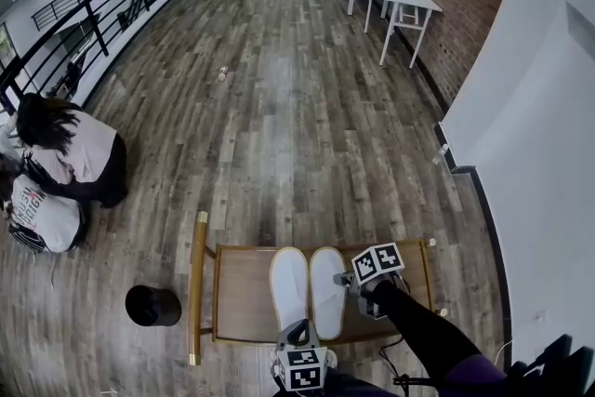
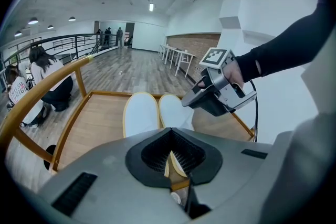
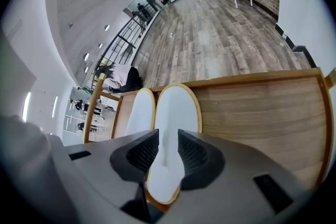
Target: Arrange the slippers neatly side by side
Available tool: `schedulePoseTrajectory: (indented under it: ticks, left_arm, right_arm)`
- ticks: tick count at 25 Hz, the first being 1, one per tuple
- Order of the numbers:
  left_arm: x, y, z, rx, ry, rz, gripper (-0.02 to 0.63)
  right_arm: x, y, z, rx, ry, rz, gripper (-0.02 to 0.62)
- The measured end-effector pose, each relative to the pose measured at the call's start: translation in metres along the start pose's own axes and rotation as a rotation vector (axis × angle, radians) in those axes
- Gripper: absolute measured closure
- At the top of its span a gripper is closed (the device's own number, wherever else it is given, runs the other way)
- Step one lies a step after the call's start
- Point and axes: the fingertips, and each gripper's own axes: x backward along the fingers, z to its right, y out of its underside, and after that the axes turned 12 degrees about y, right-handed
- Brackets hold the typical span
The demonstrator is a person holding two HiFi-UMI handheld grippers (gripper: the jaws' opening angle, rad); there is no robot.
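Observation:
Two white slippers lie side by side, toes pointing away, on a wooden tray table [image 1: 244,295] with a gold rim. My right gripper [image 1: 346,280] is open over the heel half of the right slipper [image 1: 326,285]. Its pads stand apart on either side of that slipper [image 3: 176,113] without pressing it. My left gripper [image 1: 297,331] hovers at the heels beside the left slipper [image 1: 289,285], its fingertips meeting, so it is shut. In the left gripper view the left gripper [image 2: 169,131] shows both slippers' tan rims through the slit behind its tips. The right gripper [image 2: 185,103] is seen there too.
A black round bin [image 1: 153,305] stands on the floor left of the table. A gold handle bar [image 1: 198,284] runs along the table's left side. Two people crouch at the far left [image 1: 65,165]. A white wall [image 1: 535,153] rises close on the right.

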Motion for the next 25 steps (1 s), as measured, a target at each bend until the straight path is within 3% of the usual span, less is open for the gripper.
schedulePoseTrajectory:
  ticks: [7,15,25]
  left_arm:
    - [-0.005,-0.019,-0.009,0.025,-0.041,0.034,0.607]
    - [-0.006,-0.057,-0.013,-0.014,-0.053,0.088,0.607]
    - [-0.001,-0.058,-0.017,-0.034,-0.073,0.081,0.607]
  right_arm:
    - [0.037,-0.01,-0.027,-0.027,-0.066,0.187,0.506]
    - [0.069,-0.009,-0.044,0.047,0.121,0.516,0.508]
    - [0.071,0.034,-0.069,0.043,0.167,0.604,0.508]
